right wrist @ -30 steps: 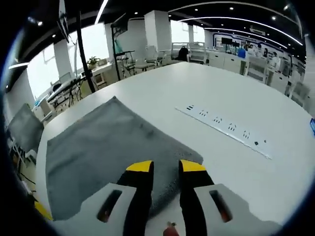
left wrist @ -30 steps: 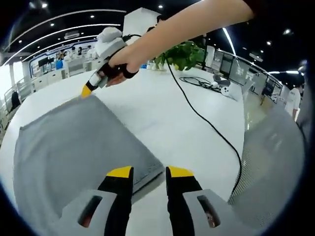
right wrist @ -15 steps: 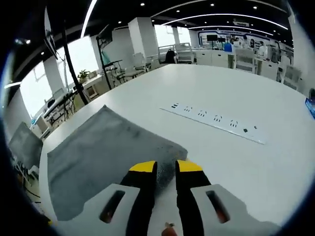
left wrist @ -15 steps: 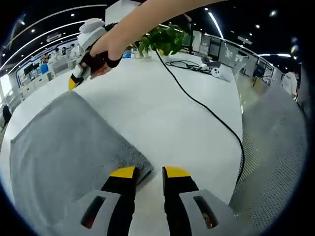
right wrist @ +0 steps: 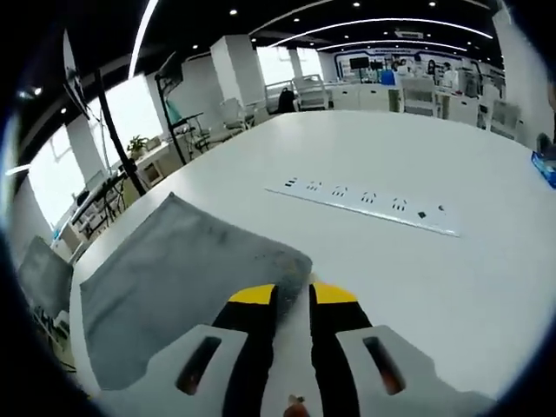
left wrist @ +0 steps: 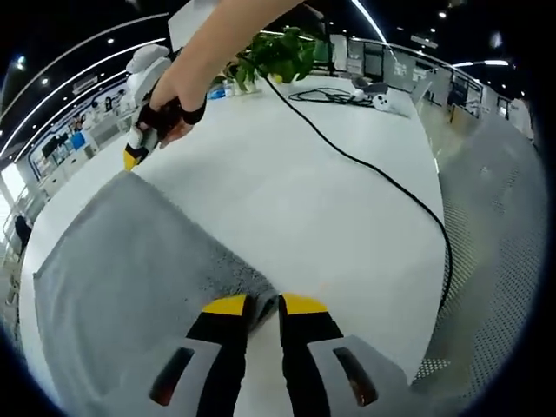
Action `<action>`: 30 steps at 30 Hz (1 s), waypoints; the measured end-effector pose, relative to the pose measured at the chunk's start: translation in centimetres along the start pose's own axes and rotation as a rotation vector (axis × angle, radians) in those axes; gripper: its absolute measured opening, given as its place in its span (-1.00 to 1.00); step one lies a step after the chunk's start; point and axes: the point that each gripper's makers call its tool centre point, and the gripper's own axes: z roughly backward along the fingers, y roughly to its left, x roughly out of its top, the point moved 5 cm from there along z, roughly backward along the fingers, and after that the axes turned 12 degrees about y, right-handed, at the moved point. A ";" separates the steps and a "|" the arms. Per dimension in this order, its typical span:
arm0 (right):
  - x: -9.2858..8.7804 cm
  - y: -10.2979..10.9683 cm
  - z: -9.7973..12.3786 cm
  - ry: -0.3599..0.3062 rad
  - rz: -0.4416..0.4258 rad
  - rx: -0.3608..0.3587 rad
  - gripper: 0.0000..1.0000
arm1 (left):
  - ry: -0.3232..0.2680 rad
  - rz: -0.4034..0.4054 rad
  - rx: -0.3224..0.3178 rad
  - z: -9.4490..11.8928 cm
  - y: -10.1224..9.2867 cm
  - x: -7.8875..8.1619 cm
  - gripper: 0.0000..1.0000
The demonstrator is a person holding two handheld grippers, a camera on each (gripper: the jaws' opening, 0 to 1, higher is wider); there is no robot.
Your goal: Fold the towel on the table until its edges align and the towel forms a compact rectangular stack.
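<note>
Both claws we hold are pinched on corners of one grey towel, which lies flat on the white table. Our left claw has its two yellow-tipped jaws drawn nearly together, with the towel's near corner caught in the narrow gap between them at 6 o'clock in the left gripper view. Our right claw has its two jaws likewise close, clamped on another corner of the towel at 6 o'clock in the right gripper view. In the left gripper view the right claw also appears at 10 o'clock, held in a hand, its yellow tip touching the towel's far corner. One black cable runs across the table from 12 o'clock toward 4 o'clock. One leafy plant stands at 12 o'clock. In the right gripper view one white power strip lies on the table at 1 o'clock, well apart from the towel.
</note>
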 end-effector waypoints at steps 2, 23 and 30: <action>0.2 -0.1 -0.2 -0.005 -0.011 0.000 -0.74 | 0.000 -0.010 0.005 0.0 0.0 0.1 -0.77; -0.5 -1.4 -2.9 0.027 -0.127 -0.022 -0.98 | -0.011 -0.008 0.000 0.1 0.1 0.1 -0.88; -0.6 -0.8 -2.5 0.043 -0.136 -0.020 -1.00 | -0.023 -0.004 -0.022 0.0 0.1 0.3 -0.94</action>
